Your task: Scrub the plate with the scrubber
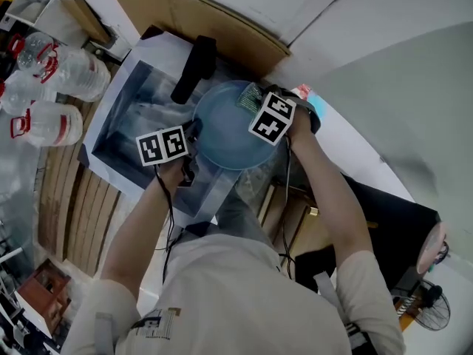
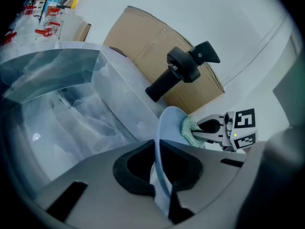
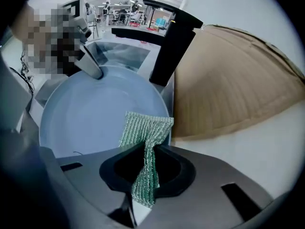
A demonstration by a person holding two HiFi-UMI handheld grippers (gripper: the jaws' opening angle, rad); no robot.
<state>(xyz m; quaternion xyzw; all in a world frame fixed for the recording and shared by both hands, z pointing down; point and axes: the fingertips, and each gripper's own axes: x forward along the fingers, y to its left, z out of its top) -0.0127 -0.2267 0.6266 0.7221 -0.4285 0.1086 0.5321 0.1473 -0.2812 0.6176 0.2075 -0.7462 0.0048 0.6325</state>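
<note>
My left claw (image 2: 159, 175) is pinching the rim of the light blue plate (image 1: 225, 128), holding it over the right edge of the sink (image 1: 118, 135). My right claw (image 3: 145, 171) is clamping the green scrubber (image 3: 145, 128) against the plate's rim. A black faucet (image 1: 194, 69) is standing behind the sink, cardboard (image 1: 185, 13) is leaning beyond it, and water bottles (image 1: 52, 72) are sitting to its left.

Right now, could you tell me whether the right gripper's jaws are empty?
No, the right gripper is shut on the green scrubber, whose free end reaches the edge of the light blue plate.
</note>
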